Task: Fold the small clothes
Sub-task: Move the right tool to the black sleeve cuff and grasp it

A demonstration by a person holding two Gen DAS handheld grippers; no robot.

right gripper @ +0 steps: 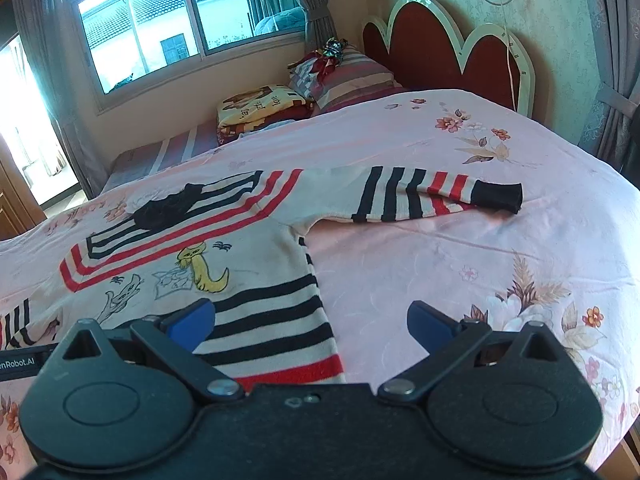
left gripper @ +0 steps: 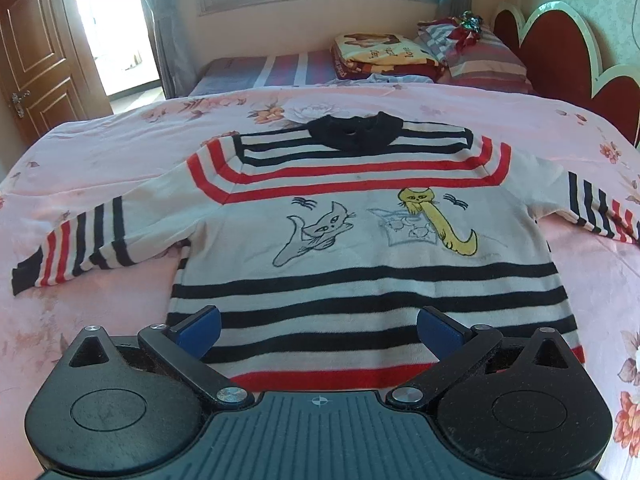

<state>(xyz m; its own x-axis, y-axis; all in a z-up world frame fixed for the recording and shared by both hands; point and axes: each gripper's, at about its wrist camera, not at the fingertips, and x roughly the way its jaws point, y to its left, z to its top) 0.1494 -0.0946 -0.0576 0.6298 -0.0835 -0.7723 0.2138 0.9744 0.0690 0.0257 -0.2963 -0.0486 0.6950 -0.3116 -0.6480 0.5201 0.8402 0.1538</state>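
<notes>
Knitted striped sweater [left gripper: 360, 240] flat on floral bedspread [left gripper: 120, 140].

Bright window [right gripper: 140, 20] daylight, sharp, fisheye-warped edges.

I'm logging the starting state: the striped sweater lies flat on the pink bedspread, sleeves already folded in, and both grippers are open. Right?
Not quite: the sweater has both sleeves spread out to the sides, as the left wrist view shows. It does lie flat on the pink bedspread, with the left gripper and right gripper open.
</notes>
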